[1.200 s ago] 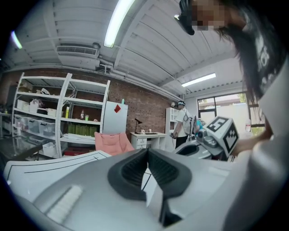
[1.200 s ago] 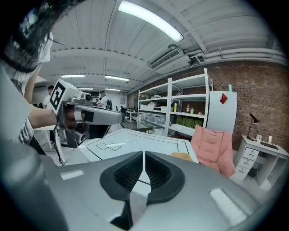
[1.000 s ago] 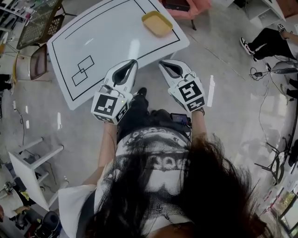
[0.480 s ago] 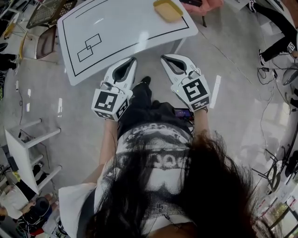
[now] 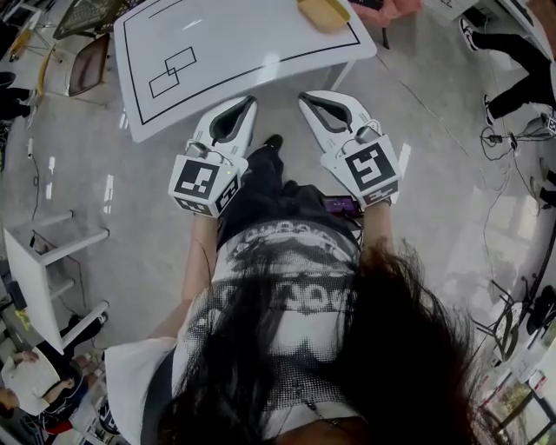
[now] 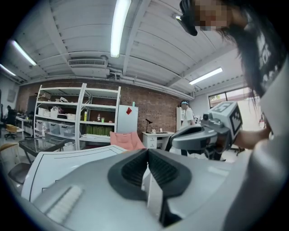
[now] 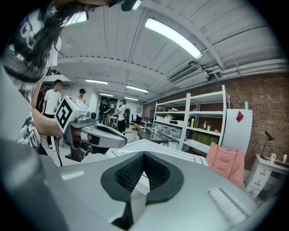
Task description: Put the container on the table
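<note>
Ahead of the right tongs (image 5: pixel 303 96), slightly to their right, the yellow container (image 5: pixel 323 10) is seen resting at the far edge of the table (image 5: pixel 226 61). The left tongs (image 5: pixel 251 99) are placed farther off. Both pairs are clenched on nothing.

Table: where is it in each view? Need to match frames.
Head view: table across the top, left of centre.
Left gripper view: table at lower left.
Right gripper view: table at centre, just below the middle.
Shared landmark: pink chair at the table's far side, seen at the top edge in the head view, at centre in the left gripper view and at right in the right gripper view.
</note>
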The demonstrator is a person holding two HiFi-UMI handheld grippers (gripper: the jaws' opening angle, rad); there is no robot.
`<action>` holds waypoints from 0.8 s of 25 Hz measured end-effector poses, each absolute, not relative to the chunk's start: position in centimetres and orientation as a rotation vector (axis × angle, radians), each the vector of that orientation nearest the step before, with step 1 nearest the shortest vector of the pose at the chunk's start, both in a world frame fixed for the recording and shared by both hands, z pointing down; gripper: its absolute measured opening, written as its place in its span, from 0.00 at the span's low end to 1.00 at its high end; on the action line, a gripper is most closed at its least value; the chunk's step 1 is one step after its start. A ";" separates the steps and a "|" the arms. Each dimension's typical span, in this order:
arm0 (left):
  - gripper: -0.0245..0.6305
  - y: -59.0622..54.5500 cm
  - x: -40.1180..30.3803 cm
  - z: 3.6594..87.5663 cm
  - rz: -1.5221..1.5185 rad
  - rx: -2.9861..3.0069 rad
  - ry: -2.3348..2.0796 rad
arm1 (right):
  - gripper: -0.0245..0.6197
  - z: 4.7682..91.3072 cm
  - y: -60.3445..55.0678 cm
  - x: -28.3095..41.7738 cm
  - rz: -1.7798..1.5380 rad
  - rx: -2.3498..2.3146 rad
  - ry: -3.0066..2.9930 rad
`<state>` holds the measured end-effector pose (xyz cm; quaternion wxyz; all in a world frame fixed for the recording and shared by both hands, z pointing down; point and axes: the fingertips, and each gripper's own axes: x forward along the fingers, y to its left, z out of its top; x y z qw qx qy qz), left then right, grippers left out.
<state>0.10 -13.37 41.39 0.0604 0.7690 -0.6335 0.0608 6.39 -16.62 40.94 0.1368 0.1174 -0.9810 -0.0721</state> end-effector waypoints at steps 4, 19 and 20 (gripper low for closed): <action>0.04 -12.7 -0.5 40.8 0.167 2.333 -1.928 | 0.04 40.2 -15.8 5.7 -0.231 0.329 -2.846; 0.04 -12.2 -0.5 40.7 0.142 2.347 -1.920 | 0.05 39.6 -15.1 5.0 -0.276 0.306 -2.844; 0.04 -12.1 -0.5 40.6 0.142 2.349 -1.920 | 0.04 39.6 -15.0 5.0 -0.276 0.307 -2.844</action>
